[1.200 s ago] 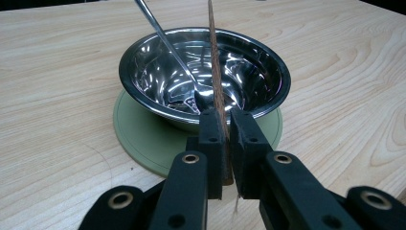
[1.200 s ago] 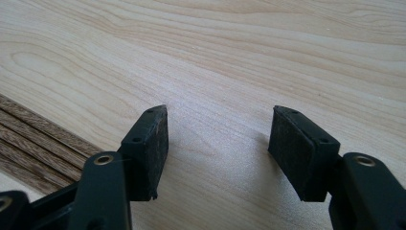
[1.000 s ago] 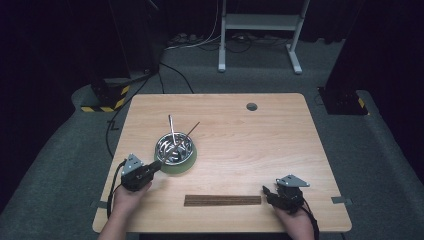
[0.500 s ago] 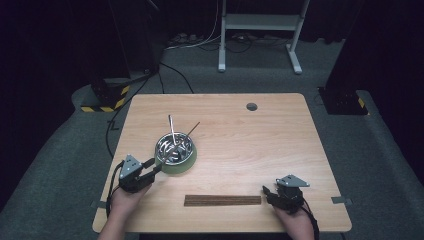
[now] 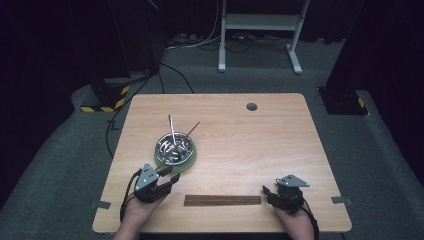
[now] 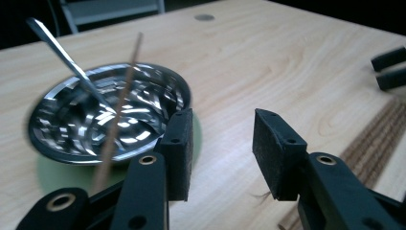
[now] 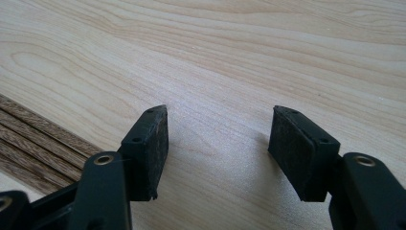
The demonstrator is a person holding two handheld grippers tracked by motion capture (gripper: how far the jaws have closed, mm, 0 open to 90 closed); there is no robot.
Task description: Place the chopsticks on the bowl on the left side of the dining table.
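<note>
Wooden chopstick (image 5: 189, 132) looks light, stiff; we'd pinch its low end; left gripper (image 6: 220, 143) has just spread, empty; right gripper (image 7: 218, 146) spread too.

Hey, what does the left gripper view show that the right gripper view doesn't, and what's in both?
Left gripper view: a shiny ribbed metal bowl on a pale green round mat, with a thin wooden stick and a slim metal utensil handle leaning in it; the left gripper, fingers apart with nothing between them after just opening.

Right gripper view: the right gripper, fingers open over bare wood.

Both: the light wooden table and the row of dark brown wooden sticks lying on it.
</note>
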